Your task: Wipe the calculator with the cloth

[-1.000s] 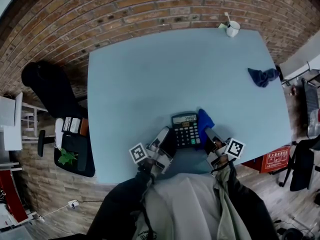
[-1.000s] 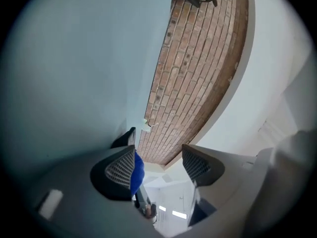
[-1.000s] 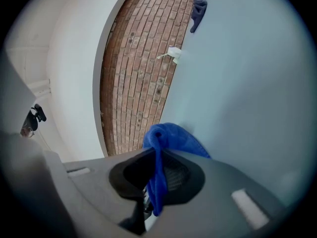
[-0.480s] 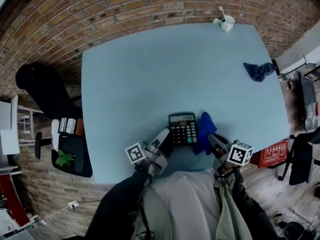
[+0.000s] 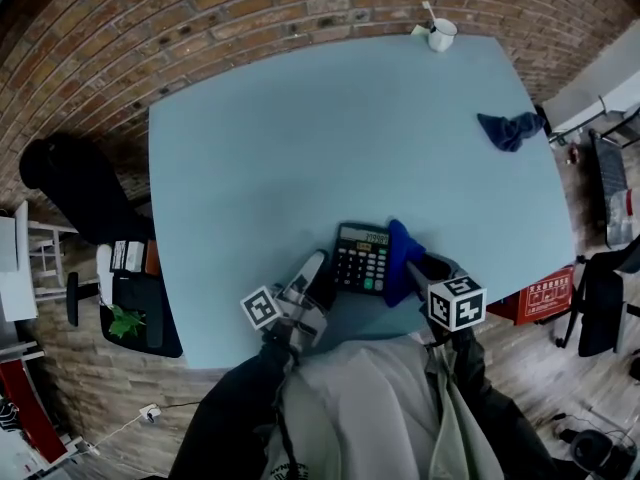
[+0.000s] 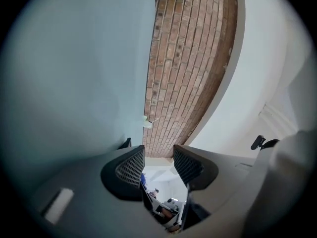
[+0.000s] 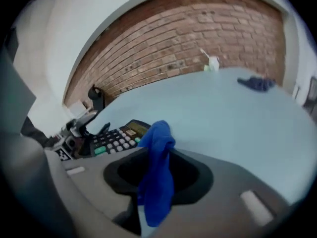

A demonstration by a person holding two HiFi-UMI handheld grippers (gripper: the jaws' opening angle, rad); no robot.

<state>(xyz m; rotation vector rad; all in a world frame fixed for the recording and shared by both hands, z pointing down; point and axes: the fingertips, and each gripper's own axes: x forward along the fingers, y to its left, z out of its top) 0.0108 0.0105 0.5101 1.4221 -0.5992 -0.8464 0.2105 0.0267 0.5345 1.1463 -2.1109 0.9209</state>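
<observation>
- right gripper (image 7: 159, 180), close to the body: its jaws are opening with the blue cloth (image 7: 157, 138) between them, draped loose rather than pinched. that looks like a regrip or a let-go.
- left gripper (image 5: 318, 273): jaws apart and closing, nothing seen between them. their tips seem to rest at the near left edge of the calculator (image 5: 362, 258), probably to brace it against sliding.
- the calculator lies flat on the bench (image 5: 300, 138), keys up, between the two pairs of jaws, and the cloth touches its right edge.
- far beyond the right jaws: a darker cloth (image 5: 508, 128), bunched and unused, then a cup (image 5: 440, 35) at the bench's far edge.
</observation>
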